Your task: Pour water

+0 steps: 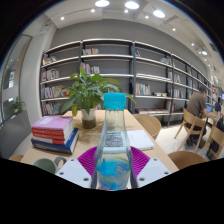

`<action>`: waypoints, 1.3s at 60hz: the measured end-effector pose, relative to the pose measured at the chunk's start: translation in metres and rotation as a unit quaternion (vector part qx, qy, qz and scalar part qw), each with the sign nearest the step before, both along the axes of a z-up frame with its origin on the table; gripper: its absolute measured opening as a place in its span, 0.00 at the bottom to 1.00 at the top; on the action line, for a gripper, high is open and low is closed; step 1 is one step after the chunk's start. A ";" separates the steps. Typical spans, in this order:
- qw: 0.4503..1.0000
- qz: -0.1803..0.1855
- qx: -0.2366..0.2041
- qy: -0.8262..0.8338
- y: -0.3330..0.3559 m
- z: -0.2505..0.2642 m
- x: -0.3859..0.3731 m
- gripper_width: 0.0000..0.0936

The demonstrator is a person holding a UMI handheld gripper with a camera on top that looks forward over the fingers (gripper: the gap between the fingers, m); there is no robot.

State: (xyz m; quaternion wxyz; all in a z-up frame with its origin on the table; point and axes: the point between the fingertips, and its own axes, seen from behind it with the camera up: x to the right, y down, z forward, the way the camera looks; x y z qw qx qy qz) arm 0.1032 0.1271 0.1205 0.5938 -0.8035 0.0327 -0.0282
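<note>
The gripper [113, 160] is clamped on the upright, capped water bottle [114, 145] at lower centre of the frame, above the counter [120, 122]; carrying seems underway, next needing uncapping and tilting.

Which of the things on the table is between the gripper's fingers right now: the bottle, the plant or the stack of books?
The clear bottle with the blue cap. It stands between the fingers; the plant and books are farther back.

A library; long bookshelves [120, 70] line the wall; books [52, 132] stacked on a reading table [140, 128]
</note>
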 end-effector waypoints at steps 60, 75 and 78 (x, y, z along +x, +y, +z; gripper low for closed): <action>0.987 -0.024 -0.157 -0.009 -0.202 -0.074 -0.049 0.84; 0.992 -0.012 -0.129 0.006 -0.250 0.004 -0.104 0.84; 0.993 -0.013 -0.117 0.002 -0.256 0.021 -0.111 0.84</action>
